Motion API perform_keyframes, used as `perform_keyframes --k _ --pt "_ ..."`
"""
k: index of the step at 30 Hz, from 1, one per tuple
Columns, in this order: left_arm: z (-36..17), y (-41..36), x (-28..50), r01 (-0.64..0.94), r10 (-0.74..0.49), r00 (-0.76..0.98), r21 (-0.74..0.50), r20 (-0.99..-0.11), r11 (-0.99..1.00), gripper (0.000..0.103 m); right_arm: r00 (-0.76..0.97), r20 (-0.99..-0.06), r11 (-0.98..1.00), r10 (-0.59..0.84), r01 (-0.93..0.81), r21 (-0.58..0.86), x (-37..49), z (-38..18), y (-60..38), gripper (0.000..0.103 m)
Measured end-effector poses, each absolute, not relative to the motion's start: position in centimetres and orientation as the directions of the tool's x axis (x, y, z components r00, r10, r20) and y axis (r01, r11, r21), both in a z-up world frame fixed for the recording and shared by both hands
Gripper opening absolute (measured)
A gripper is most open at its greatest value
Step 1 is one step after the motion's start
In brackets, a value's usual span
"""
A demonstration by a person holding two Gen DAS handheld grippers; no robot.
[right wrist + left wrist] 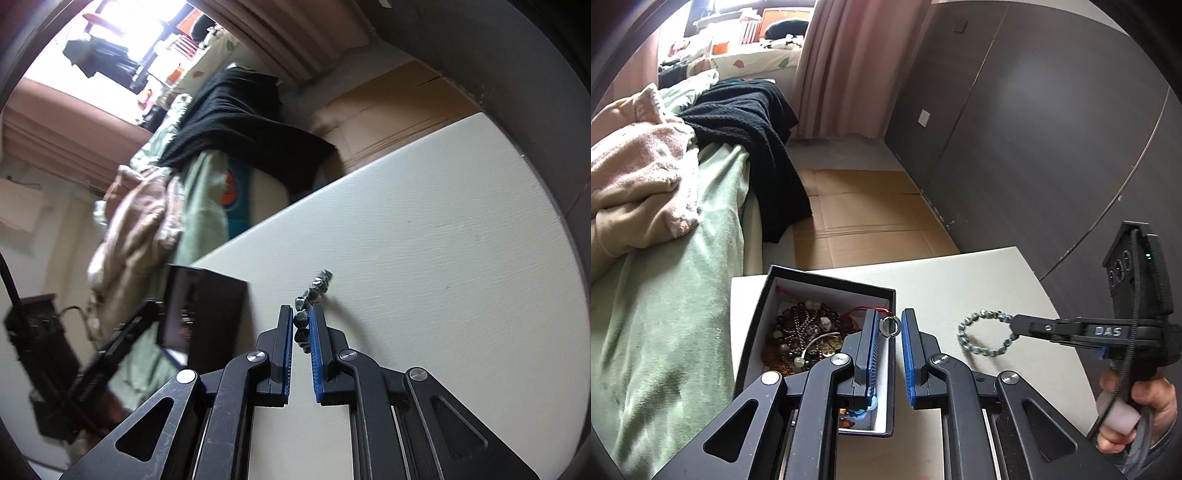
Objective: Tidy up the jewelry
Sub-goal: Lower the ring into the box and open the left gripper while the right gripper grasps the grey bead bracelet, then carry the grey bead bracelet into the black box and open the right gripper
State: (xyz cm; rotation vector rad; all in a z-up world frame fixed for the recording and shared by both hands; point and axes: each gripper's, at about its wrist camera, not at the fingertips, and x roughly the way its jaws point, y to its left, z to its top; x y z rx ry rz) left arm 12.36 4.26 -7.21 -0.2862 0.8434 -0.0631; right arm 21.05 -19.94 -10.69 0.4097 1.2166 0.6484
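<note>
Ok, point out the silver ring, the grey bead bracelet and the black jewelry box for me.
silver ring (889, 327): left wrist view, on the ring's band between the blue pads.
grey bead bracelet (964, 338): left wrist view, on beads at the loop's left side.
black jewelry box (833, 281): left wrist view, on its far rim.

Right gripper (302, 325) closed on a string of grey-green beads (312, 295), the blue pads (289, 343) pressing on it from both sides above the pale table (443, 240). At left, near the table edge, a black box (210, 314), blurred, with the other black gripper (110, 350) just beside it. Behind, green bedding (199, 206) under a black cloth (243, 122).
</note>
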Motion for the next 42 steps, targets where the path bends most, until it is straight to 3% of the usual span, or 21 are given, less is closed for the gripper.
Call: perform_keyframes --k 13,14,16,17,18,29,42 --pt "-8.3 6.8 12.7 -0.14 -0.155 0.623 -0.305 -0.766 0.942 0.014 0.194 -0.592 0.621 0.782 -0.31 0.72 19.6 -7.6 -17.7 0.011" --pt "-8.5 7.2 12.8 -0.15 -0.176 0.613 -0.332 -0.771 0.931 0.019 0.191 -0.577 0.606 0.794 -0.316 0.73 19.4 -7.4 -17.3 0.011" --pt "-8.7 7.9 12.7 -0.171 -0.187 0.61 -0.358 -0.77 0.918 0.043 0.184 -0.557 0.585 0.81 -0.324 0.743 19.2 -7.0 -16.9 0.011" --pt "-8.5 8.2 12.6 -0.181 -0.182 0.618 -0.363 -0.765 0.914 0.064 0.179 -0.548 0.575 0.817 -0.328 0.75 19.1 -6.9 -16.7 0.011" --pt "-8.4 8.4 12.4 -0.186 -0.178 0.628 -0.368 -0.757 0.911 0.075 0.176 -0.54 0.566 0.823 -0.335 0.753 19.0 -6.7 -16.4 0.011" --pt "-7.2 12.0 10.8 -0.258 -0.148 0.681 -0.424 -0.717 0.868 0.076 0.099 -0.455 0.457 0.885 -0.376 0.806 17.8 -6.4 -12.8 0.011" --pt "-6.8 13.3 10.2 -0.278 -0.124 0.688 -0.417 -0.715 0.865 0.076 0.104 -0.46 0.457 0.882 -0.432 0.778 17.5 -6.1 -8.7 0.011"
